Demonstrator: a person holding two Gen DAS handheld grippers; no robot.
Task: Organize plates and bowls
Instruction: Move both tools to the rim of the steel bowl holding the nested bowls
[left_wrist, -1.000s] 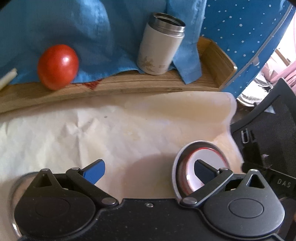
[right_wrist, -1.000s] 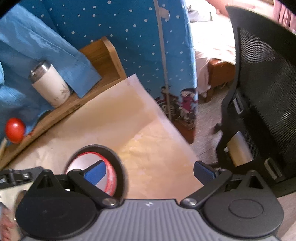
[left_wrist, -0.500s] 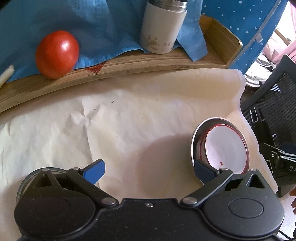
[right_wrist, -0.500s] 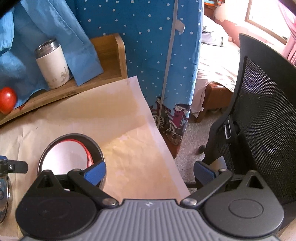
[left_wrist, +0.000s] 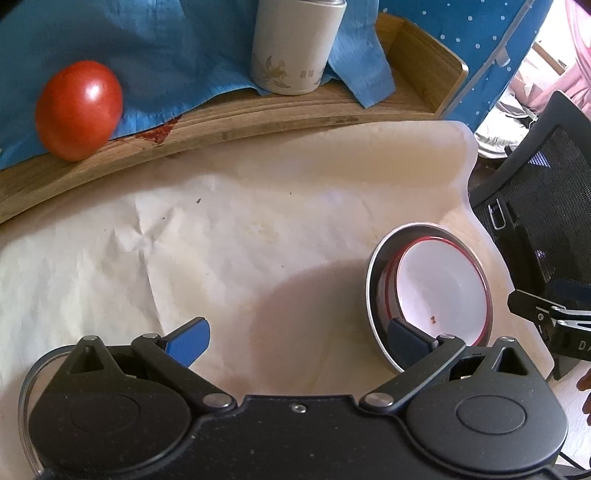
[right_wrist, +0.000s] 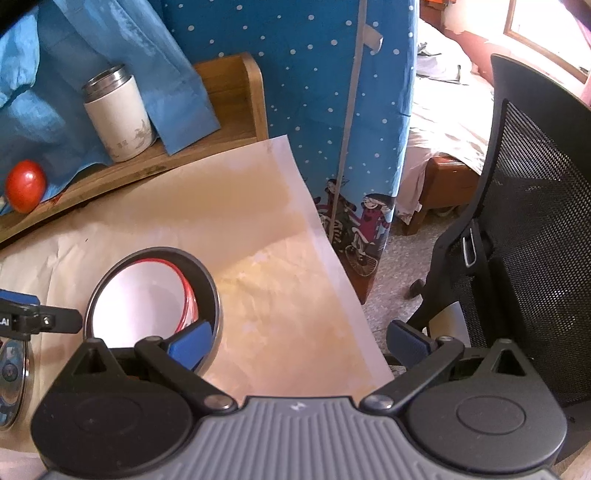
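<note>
On the desk (left_wrist: 258, 229) both tongs, left (left_wrist: 297, 338) and right (right_wrist: 301, 341), are drawn back released, the nested bowls (left_wrist: 428, 291) now left stacked

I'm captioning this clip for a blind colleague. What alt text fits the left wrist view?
The open left tool hovers over cream paper on a table, holding nothing. To its right, a red-rimmed white bowl sits nested inside a round metal bowl. Behind, a wooden tray holds a red tomato, a white metal-rimmed cup and blue cloth.
</note>
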